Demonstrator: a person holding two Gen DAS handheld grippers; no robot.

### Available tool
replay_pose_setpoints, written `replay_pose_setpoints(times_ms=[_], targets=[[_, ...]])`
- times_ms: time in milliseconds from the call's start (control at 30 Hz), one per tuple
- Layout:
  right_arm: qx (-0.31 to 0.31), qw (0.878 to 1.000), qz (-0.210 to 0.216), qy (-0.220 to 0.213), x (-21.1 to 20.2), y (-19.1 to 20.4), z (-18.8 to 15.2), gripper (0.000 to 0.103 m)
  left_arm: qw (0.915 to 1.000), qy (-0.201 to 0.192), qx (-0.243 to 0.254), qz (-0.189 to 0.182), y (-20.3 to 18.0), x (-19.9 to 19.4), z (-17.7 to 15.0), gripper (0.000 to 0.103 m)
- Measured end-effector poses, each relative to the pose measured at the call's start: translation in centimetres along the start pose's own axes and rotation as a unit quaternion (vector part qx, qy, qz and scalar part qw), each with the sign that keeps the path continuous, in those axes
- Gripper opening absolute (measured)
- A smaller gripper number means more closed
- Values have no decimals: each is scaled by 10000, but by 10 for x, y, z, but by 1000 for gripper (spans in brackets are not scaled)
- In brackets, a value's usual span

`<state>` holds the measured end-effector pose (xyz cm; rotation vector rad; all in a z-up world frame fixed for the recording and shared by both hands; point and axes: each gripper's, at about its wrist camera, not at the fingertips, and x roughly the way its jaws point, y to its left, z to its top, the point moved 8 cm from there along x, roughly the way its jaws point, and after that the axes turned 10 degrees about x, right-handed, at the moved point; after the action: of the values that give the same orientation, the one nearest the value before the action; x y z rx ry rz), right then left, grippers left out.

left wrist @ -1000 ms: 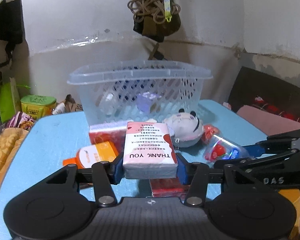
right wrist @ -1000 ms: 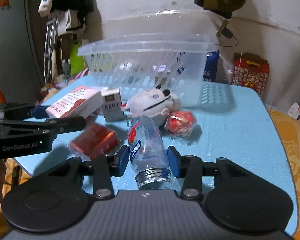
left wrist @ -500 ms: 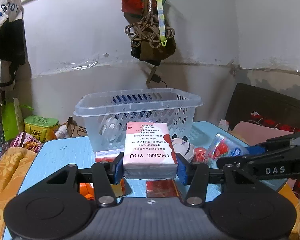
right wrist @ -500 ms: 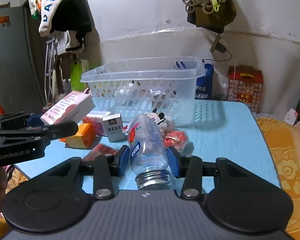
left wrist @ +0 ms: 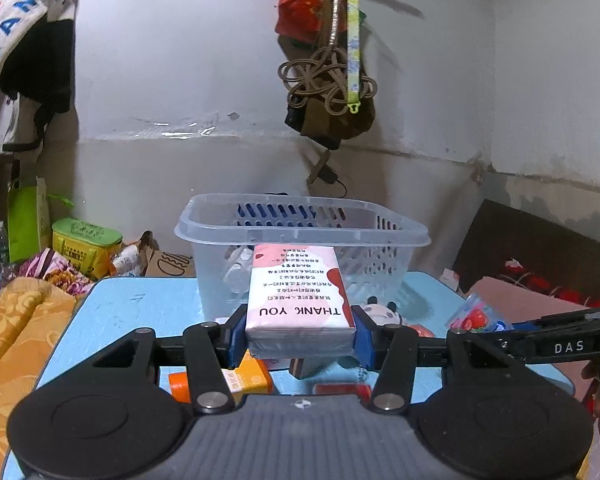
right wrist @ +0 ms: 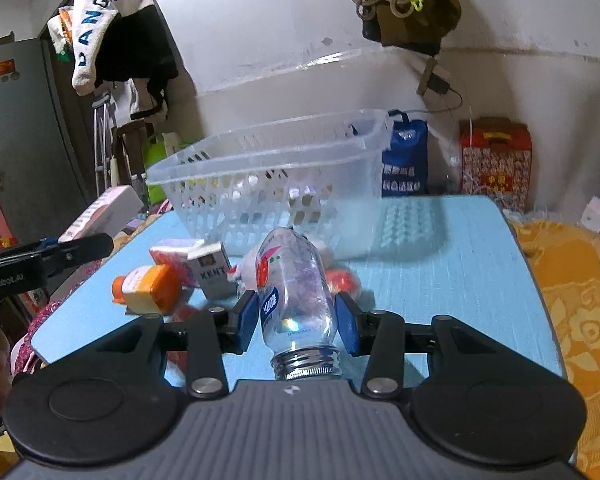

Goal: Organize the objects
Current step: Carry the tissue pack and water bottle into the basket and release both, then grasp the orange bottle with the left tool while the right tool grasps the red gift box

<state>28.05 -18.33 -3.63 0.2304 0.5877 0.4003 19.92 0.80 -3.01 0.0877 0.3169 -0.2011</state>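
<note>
**Holding two items above the desk**

My left gripper [left wrist: 300, 338] clamps the tissue pack [left wrist: 298, 300] before the clear basket [left wrist: 300, 228]. My right gripper [right wrist: 296, 320] grasps the plastic bottle [right wrist: 294, 292] over the blue desk [right wrist: 440, 280], cigarette box [right wrist: 214, 270] beneath.

Left wrist view looks forward along the left claw [left wrist: 300, 334], raised above the counter [left wrist: 120, 300], facing the clear basket [left wrist: 300, 226] head-on at close range. Right wrist view faces the same basket [right wrist: 268, 160] from its right side, slightly downward. Both views share basket, counter and wall.
</note>
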Motion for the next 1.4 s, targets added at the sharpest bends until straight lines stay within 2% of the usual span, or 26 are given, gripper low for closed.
replay_pose_setpoints(times_ms=[167,267,400,467,533,600,667,800,833,867,900,933,967,1000,1033,1100,1167,1233,1300,1400], targets=[[81,9999,129,-65,7,1,14,46,9995,-173,-248,64,11,2,11,55],[158,9994,140,-261,3,0,32,45,9987,-299,-415,32,15,3,23,55],[86,9974,188,-696,-1,11,71,45,9974,-454,-555,-67,21,10,44,55],[-85,9960,158,-878,11,22,95,45,9967,-531,-612,-98,26,17,61,55],[-227,9960,92,-861,36,31,119,45,9965,-511,-660,-67,31,35,80,55],[-242,9967,-60,-771,62,31,133,45,9975,-305,-638,-53,36,62,100,55],[-197,9986,8,-490,89,32,137,45,9984,-39,-562,-64,40,91,110,55],[-432,9984,-178,-318,118,29,137,46,9972,538,-509,-61,46,136,101,55],[-452,9986,-148,-228,122,30,135,52,9970,542,-554,-8,49,141,97,56],[-443,9986,-171,-212,122,29,135,69,9964,561,-631,60,52,144,92,60],[-448,9982,-241,-307,118,29,137,78,9962,576,-644,73,54,145,89,75],[-479,9970,-286,-529,109,31,138,94,9963,564,-640,125,56,145,85,86],[-483,9956,-287,-756,96,33,139,103,9964,530,-625,227,59,141,84,98],[-425,9940,-279,-971,82,34,140,103,9967,425,-607,330,62,132,83,98],[-326,9928,-204,-1135,64,34,136,103,9970,285,-618,370,64,120,83,98],[-144,9940,-126,-1076,43,34,121,103,9974,41,-678,254,65,92,81,98],[244,9944,13,-1030,24,29,89,103,9976,-3,-687,117,63,65,65,101],[720,9945,140,-746,18,24,49,103,9970,158,-742,135,60,49,37,101],[1065,9933,159,-428,22,19,17,103,9956,509,-782,51,52,44,3,101],[861,9963,-71,-22,35,27,-22,103,9932,1048,-492,91,38,48,-36,101]])
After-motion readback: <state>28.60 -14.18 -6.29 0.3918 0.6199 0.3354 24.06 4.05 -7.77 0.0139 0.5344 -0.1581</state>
